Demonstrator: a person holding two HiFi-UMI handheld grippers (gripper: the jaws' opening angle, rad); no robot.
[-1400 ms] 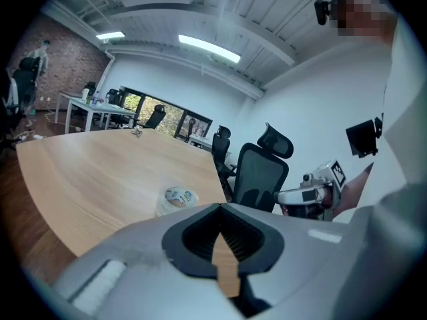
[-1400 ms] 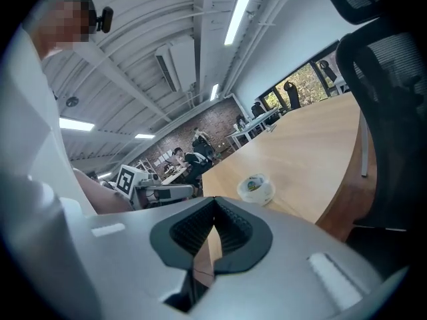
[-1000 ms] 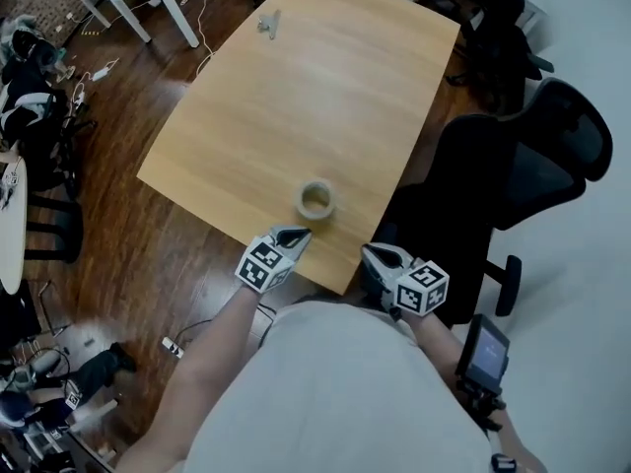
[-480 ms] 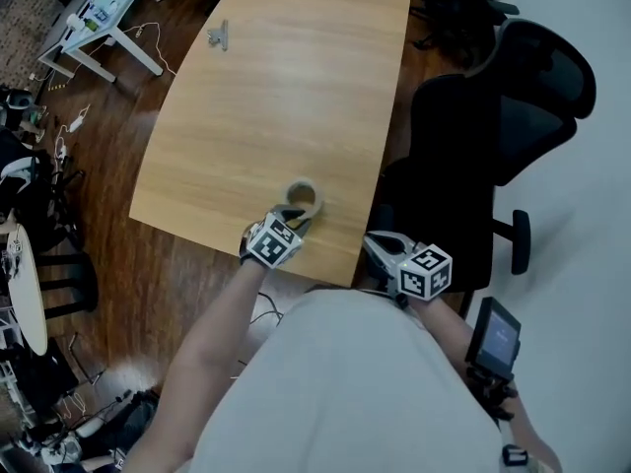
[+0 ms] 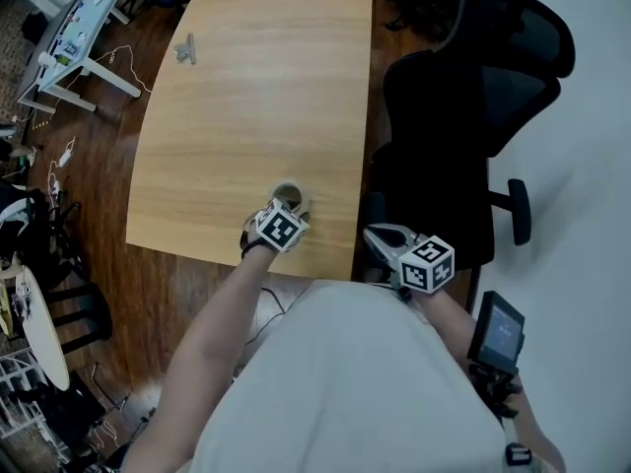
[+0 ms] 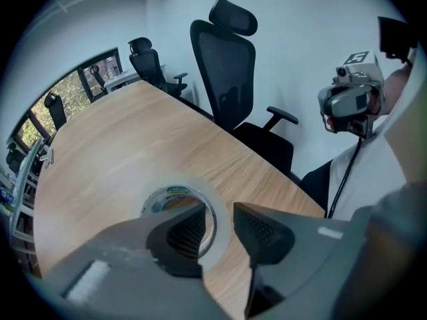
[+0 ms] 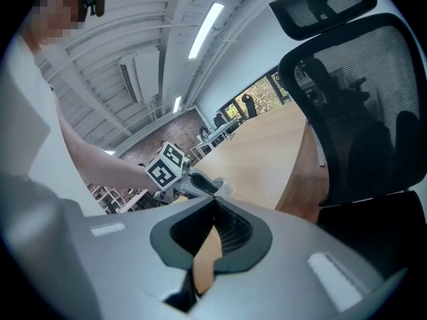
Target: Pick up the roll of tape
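Observation:
The roll of tape [image 5: 286, 197], pale with a printed core, lies flat on the wooden table [image 5: 246, 87] near its front edge. My left gripper [image 5: 287, 210] points steeply down onto it, its marker cube just behind. In the left gripper view the jaws are opening: one finger [image 6: 183, 229] sits over the hole of the tape roll [image 6: 175, 185], the other finger [image 6: 257, 229] is outside, with the roll's wall between them and no pad pressing on it. My right gripper [image 5: 380, 236] hangs shut off the table's right corner, and the right gripper [image 7: 212, 200] holds nothing.
A black office chair [image 5: 463, 97] stands against the table's right side, close to my right gripper. A small metal clip [image 5: 184, 51] lies at the table's far left. A white side table [image 5: 84, 28] and cables are on the floor at left.
My left gripper has gone forward and down from the table's edge onto the roll, tipped steeply, and its jaws have opened. The right gripper has shifted only slightly.

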